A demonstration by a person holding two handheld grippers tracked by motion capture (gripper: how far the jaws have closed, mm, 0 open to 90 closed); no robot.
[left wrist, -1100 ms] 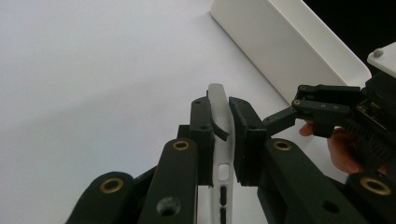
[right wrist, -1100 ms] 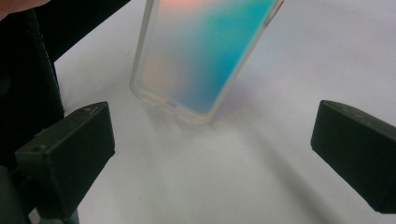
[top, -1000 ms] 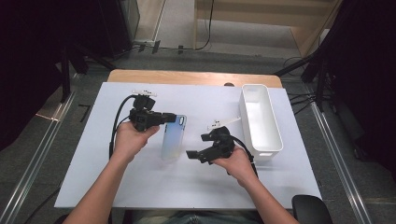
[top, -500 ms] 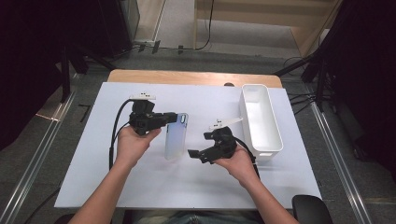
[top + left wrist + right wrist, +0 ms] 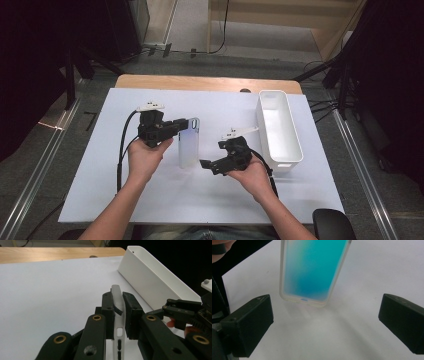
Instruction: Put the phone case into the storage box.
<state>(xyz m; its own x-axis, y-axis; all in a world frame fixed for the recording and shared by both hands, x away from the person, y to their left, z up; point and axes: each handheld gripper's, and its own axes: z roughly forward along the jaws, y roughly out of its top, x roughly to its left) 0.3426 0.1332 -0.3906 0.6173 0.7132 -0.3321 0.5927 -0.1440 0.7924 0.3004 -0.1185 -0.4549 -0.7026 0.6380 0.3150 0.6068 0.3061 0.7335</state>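
white sheeting covers the worktop, with dark floor all round it, and your landmark is the white bin along its far right side. the phone case sits well left of the bin, one end pinched by your left gripper, whose fingers are clenched on its thin edge, the other end low over the sheet. that hold is narrow and right at the tip, so i'd judge any twist of your wrist could let the case pivot or slip out flat. your right gripper, between the case and the bin, has its fingers spread wide and released, the case's near end in front of them and not between them; closing from here would likely catch nothing or nudge the end sideways. whether that low end touches the sheet is hard to tell. the bin's floor is partly hidden behind its wall, and the blue-green sheen seen from the right gripper could be a phone or tinted plastic; i cannot say.
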